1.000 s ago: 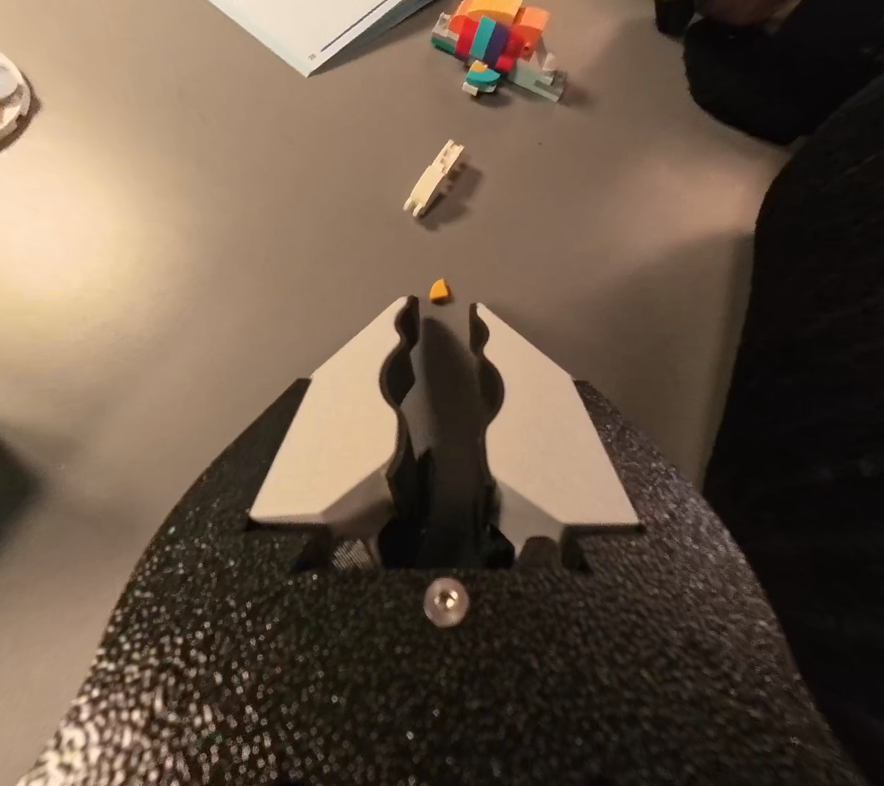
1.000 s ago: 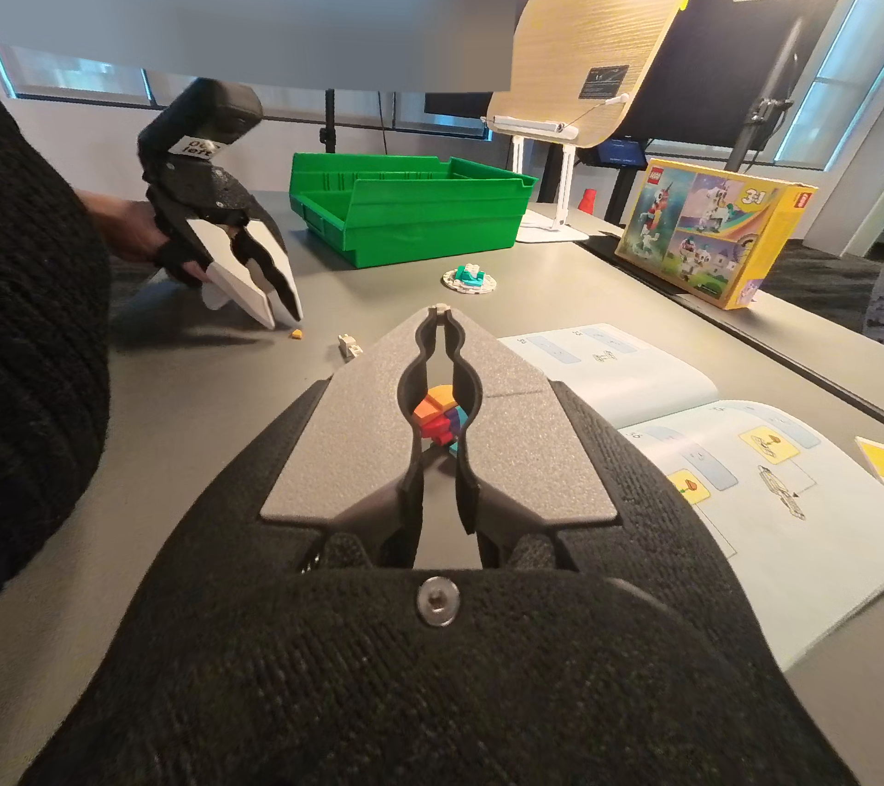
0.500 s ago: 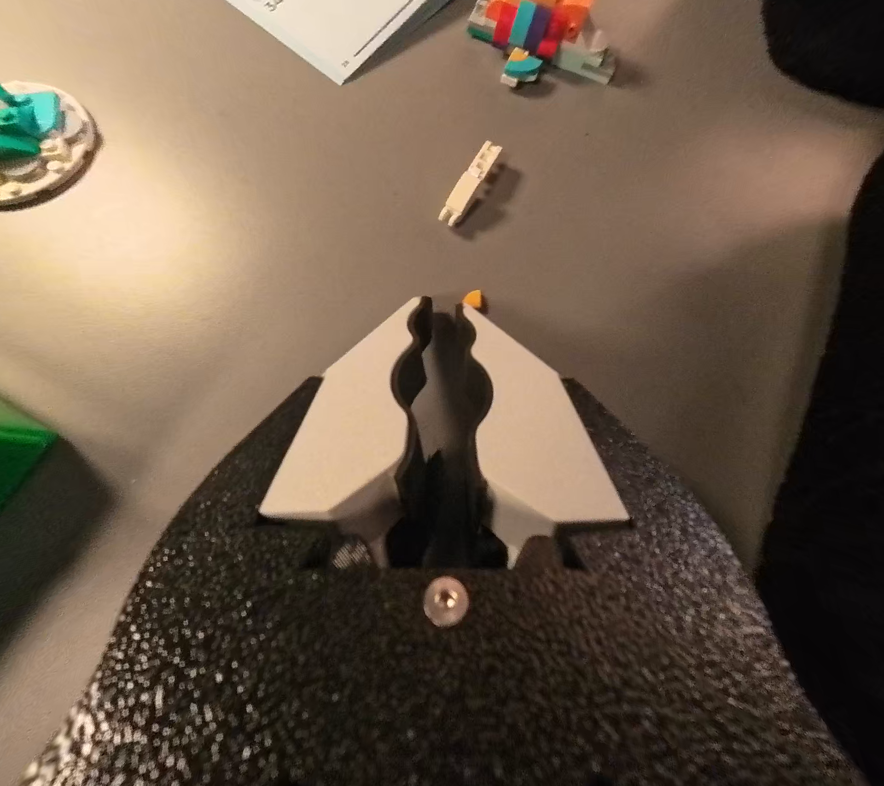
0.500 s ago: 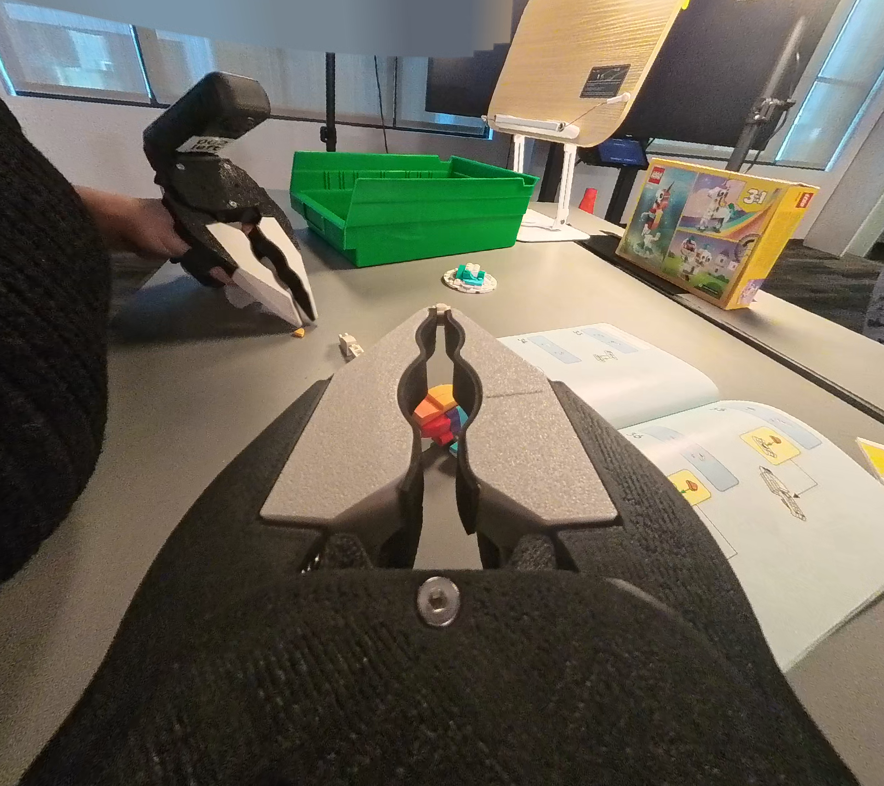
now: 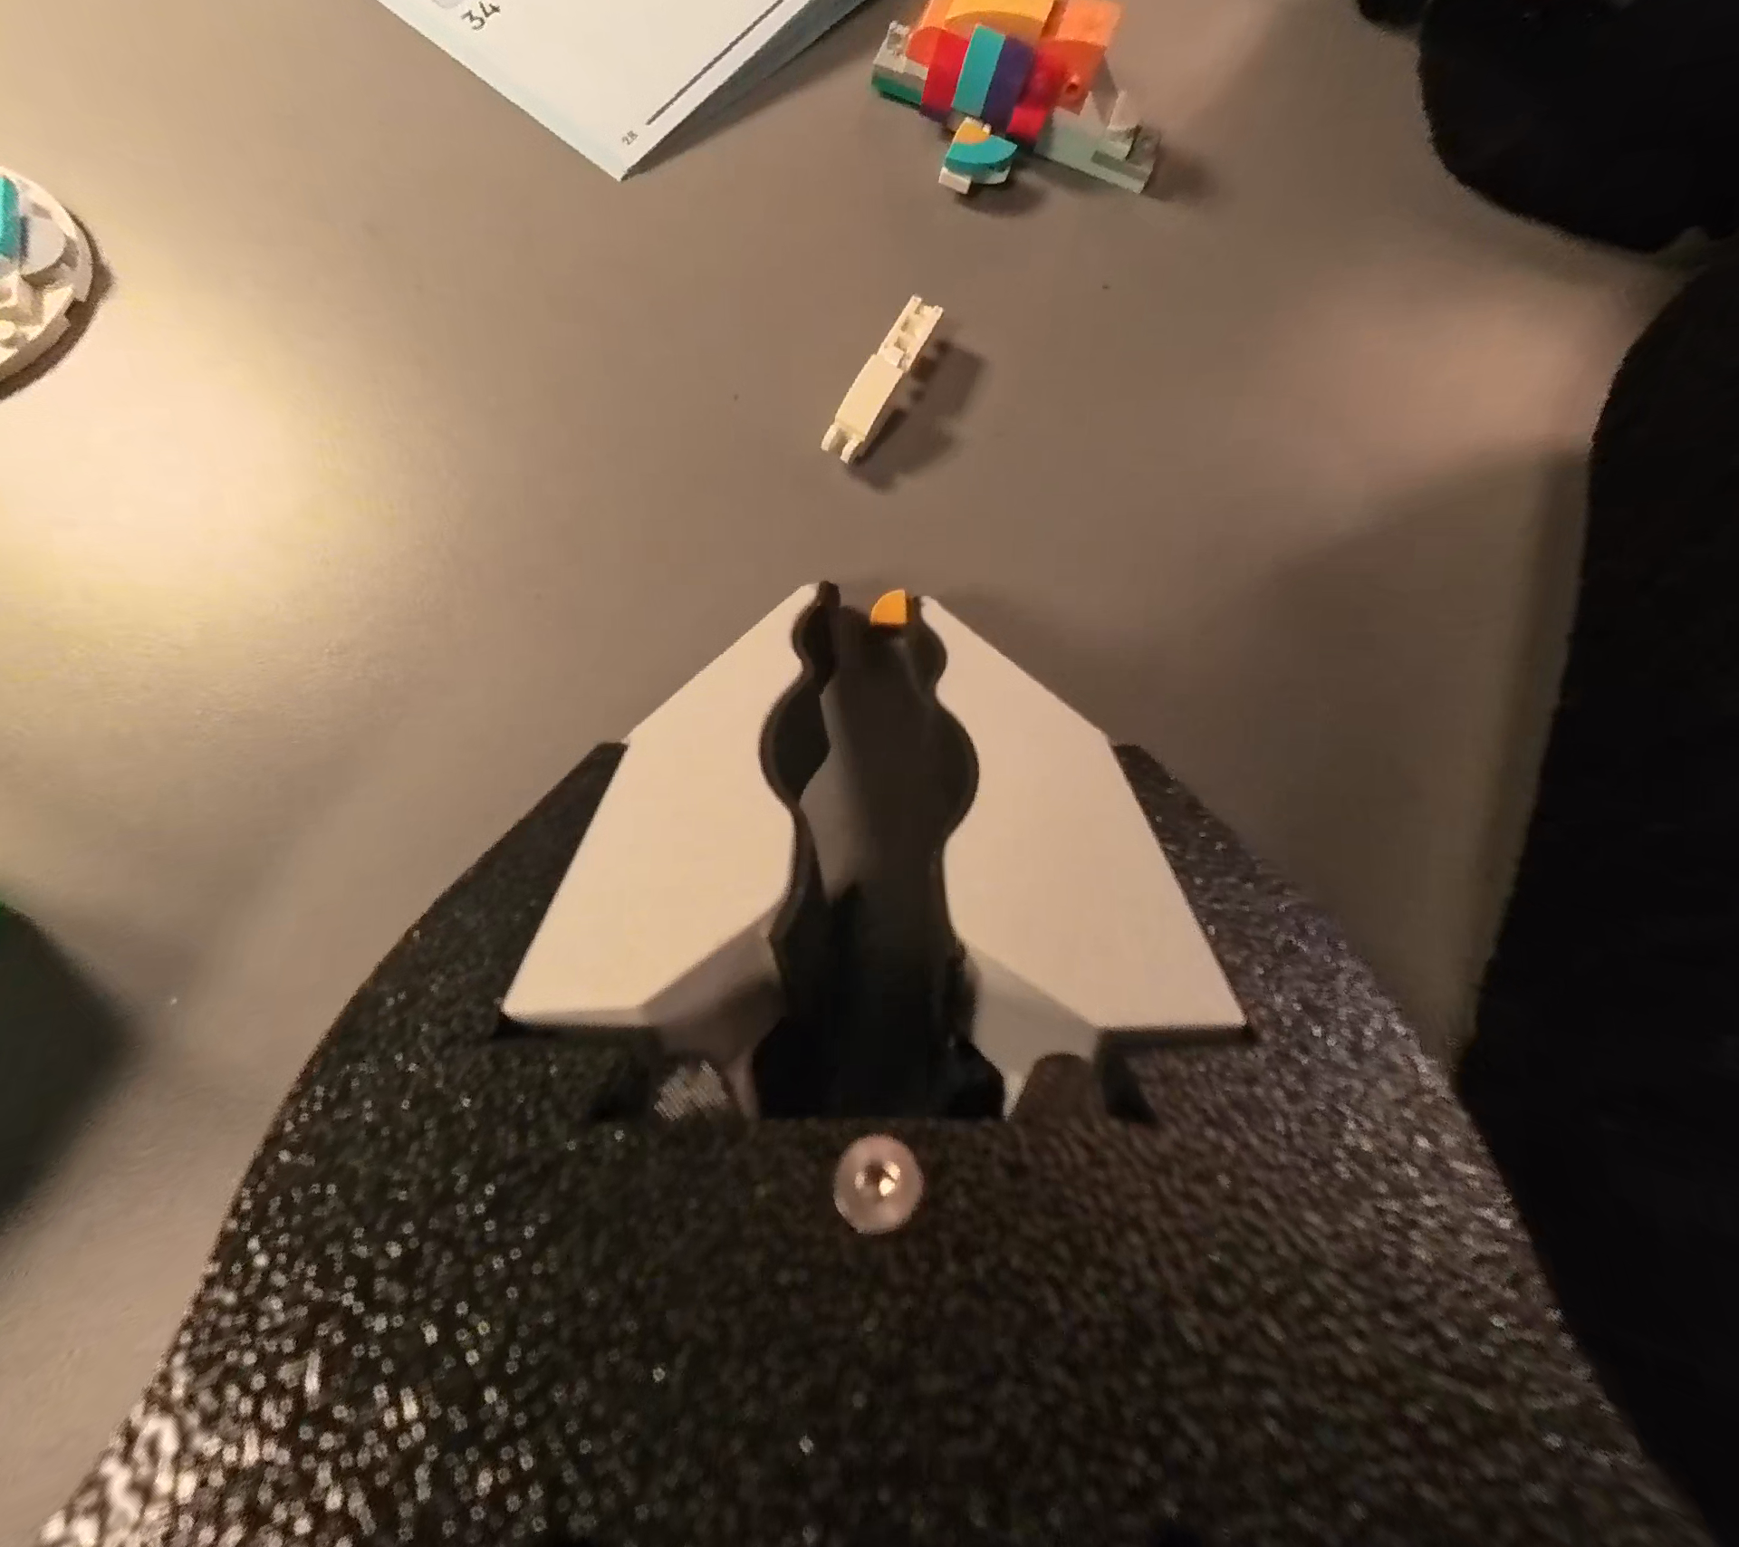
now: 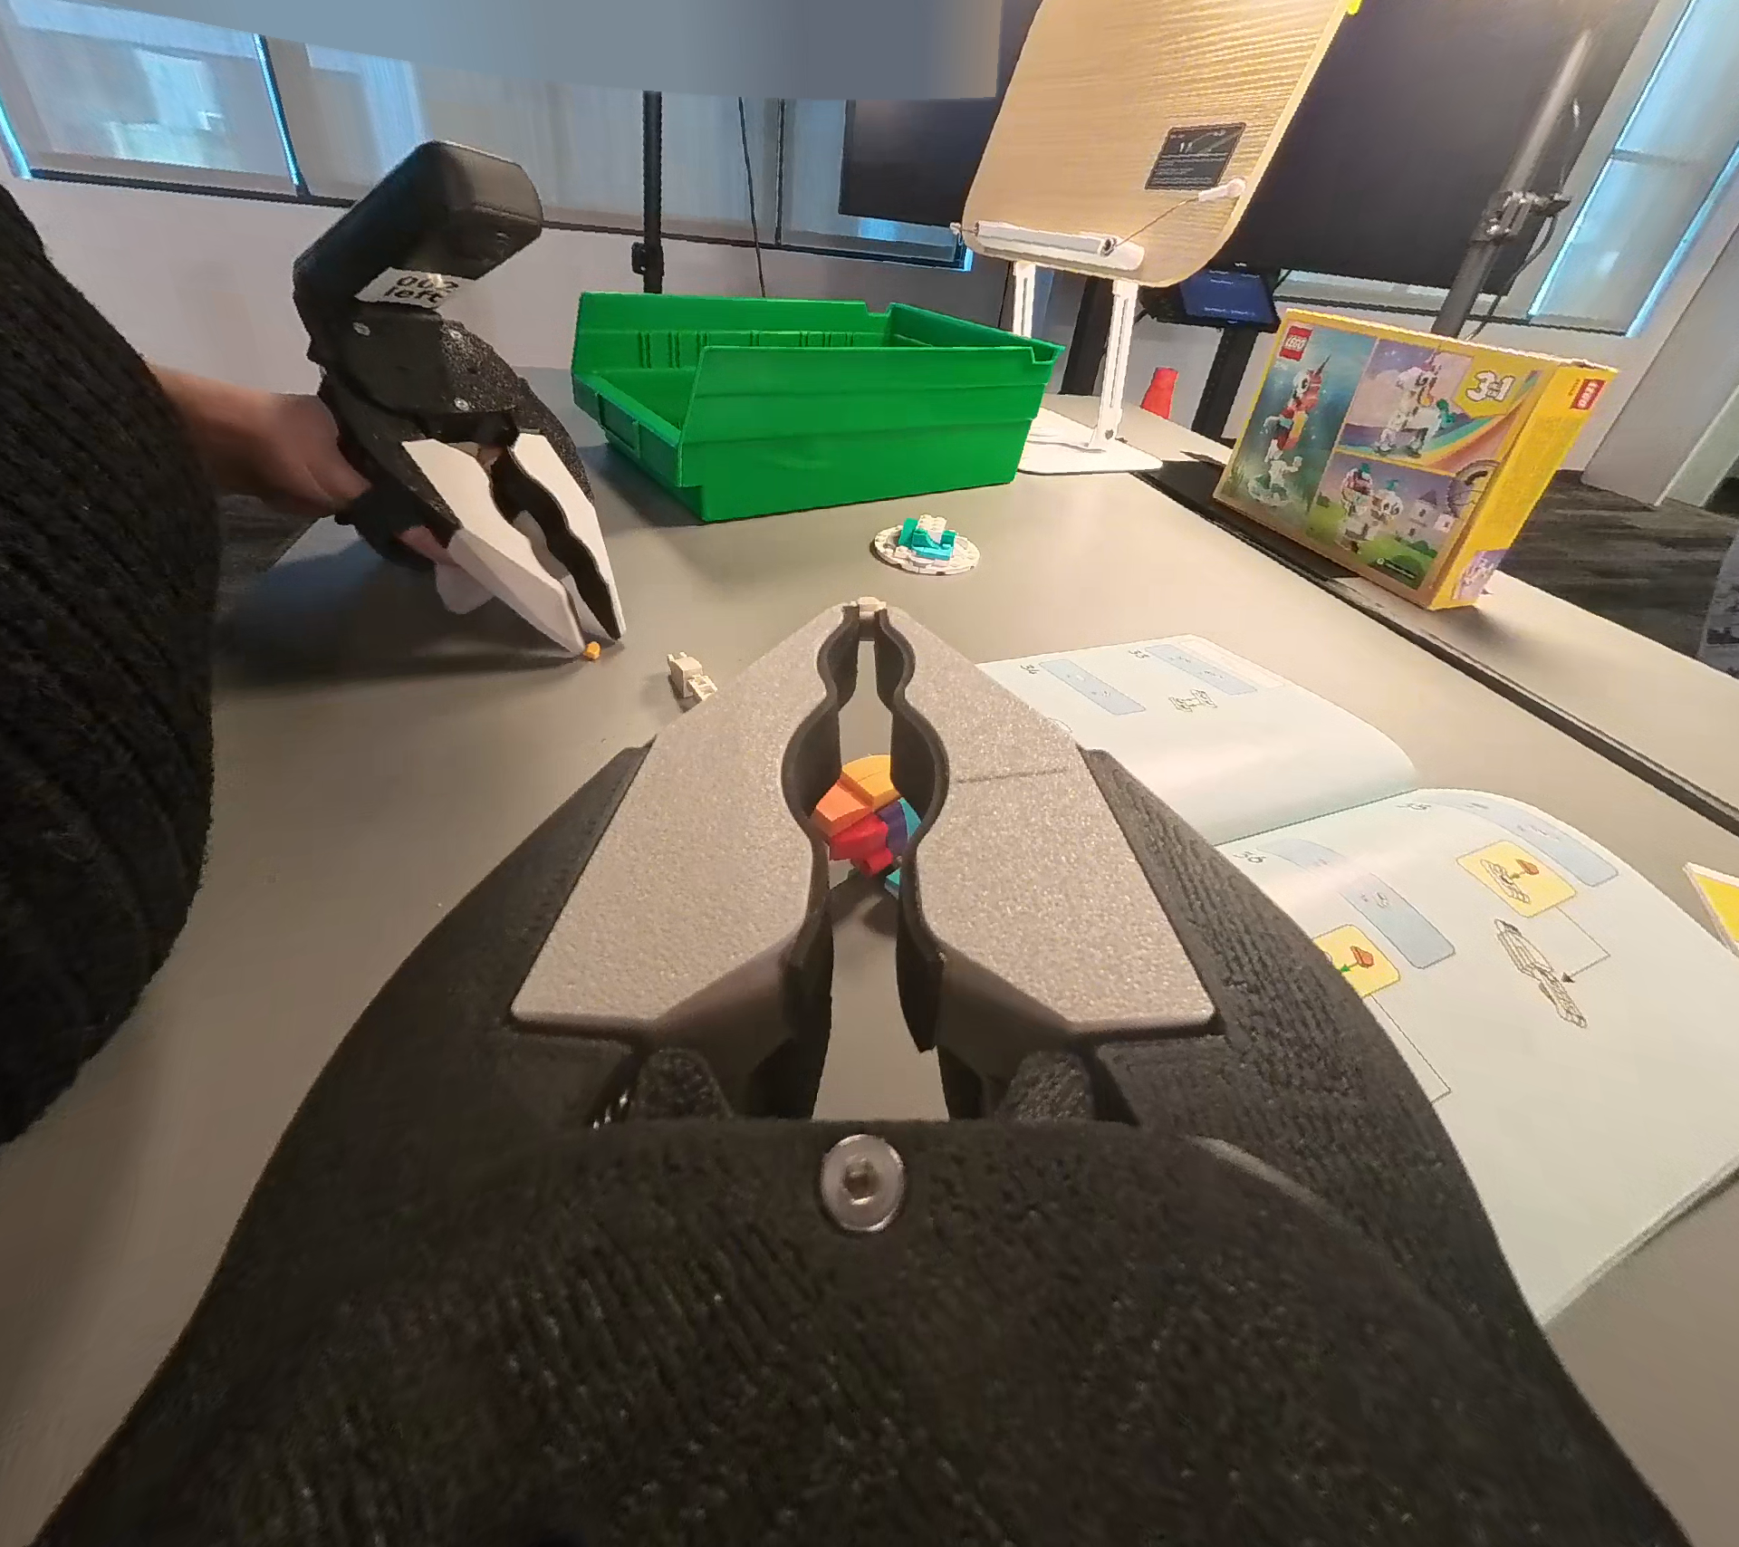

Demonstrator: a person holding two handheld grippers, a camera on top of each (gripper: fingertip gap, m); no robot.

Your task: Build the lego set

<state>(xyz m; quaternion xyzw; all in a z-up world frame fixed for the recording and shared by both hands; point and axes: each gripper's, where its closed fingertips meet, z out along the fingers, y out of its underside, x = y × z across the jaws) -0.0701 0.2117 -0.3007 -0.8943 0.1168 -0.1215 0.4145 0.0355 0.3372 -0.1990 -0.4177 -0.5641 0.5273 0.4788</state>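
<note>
My left gripper (image 5: 877,598) is slightly open, tips down at the table, with a tiny orange piece (image 5: 889,610) between them, close to the right finger. It also shows in the right wrist view (image 6: 593,638), tips touching down by the orange piece (image 6: 591,652). A long white piece (image 5: 885,377) lies just beyond. The colourful partial build (image 5: 1012,76) sits farther off. My right gripper (image 6: 864,615) is shut on a small white piece (image 6: 864,608), held above the table; the build (image 6: 866,829) shows through the gap between its fingers.
An open instruction booklet (image 6: 1223,749) lies on the right. A round white plate with teal bricks (image 6: 927,551), a green bin (image 6: 809,401), the yellow set box (image 6: 1411,467) and a wooden board on a stand (image 6: 1176,118) stand farther back. My right fingertips sit around 20 cm from my left ones.
My left gripper has come forward and shifted so that the orange piece, earlier ahead of and then beside its right tip, now sits between the tips. The right gripper has not moved.
</note>
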